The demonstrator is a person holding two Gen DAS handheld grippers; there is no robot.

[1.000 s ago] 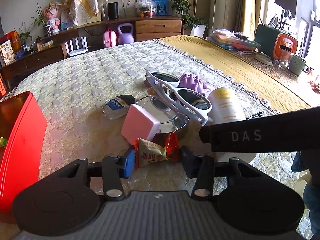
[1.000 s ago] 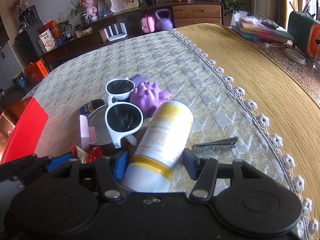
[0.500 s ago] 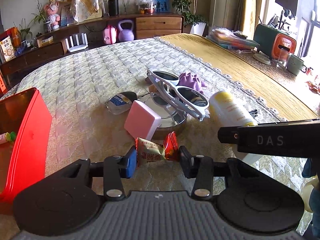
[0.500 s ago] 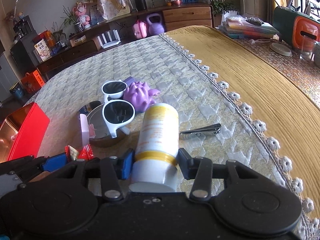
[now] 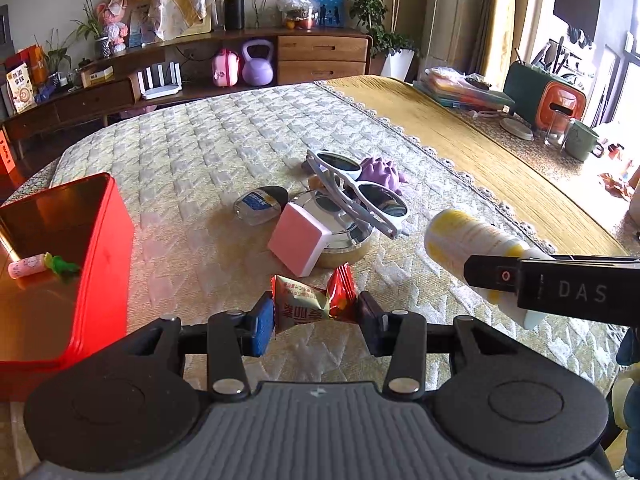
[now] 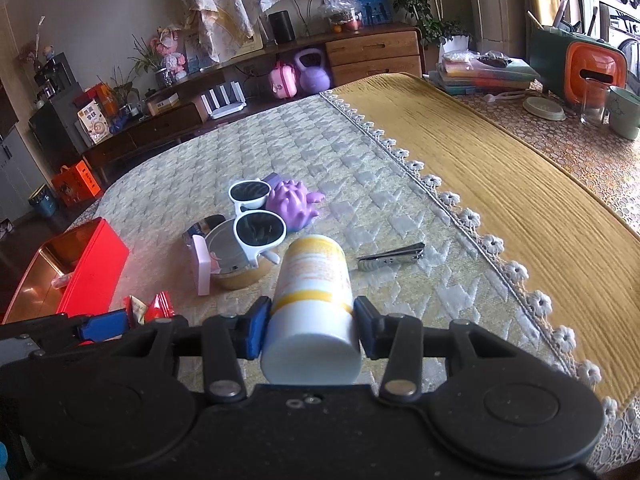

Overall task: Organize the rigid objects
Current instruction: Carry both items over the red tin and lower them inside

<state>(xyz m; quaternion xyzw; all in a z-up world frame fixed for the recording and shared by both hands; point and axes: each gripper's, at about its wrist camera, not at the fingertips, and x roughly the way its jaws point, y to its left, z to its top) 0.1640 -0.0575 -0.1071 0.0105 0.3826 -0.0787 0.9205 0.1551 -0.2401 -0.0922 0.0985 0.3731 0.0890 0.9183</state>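
Your left gripper [image 5: 316,318] has its fingers clamped on a red snack packet [image 5: 310,302], lifted clear of the quilted table [image 5: 208,152]. Your right gripper [image 6: 310,326] grips a white-and-yellow bottle [image 6: 312,292] at its cap end, also raised. The open red tin [image 5: 100,248] sits at the table's left edge; sunglasses [image 5: 360,196] rest mid-table.

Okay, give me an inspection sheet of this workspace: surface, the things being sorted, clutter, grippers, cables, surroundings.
Surface: quilted cloth.
Job's things: snack packet; bottle; sunglasses on round tin; pink block; nail clipper; red box.
Clutter: purple toy.
Grippers: left gripper shut on snack packet; right gripper shut on bottle.
Cables: nothing seen.
Surroundings: sideboard, kettlebell.
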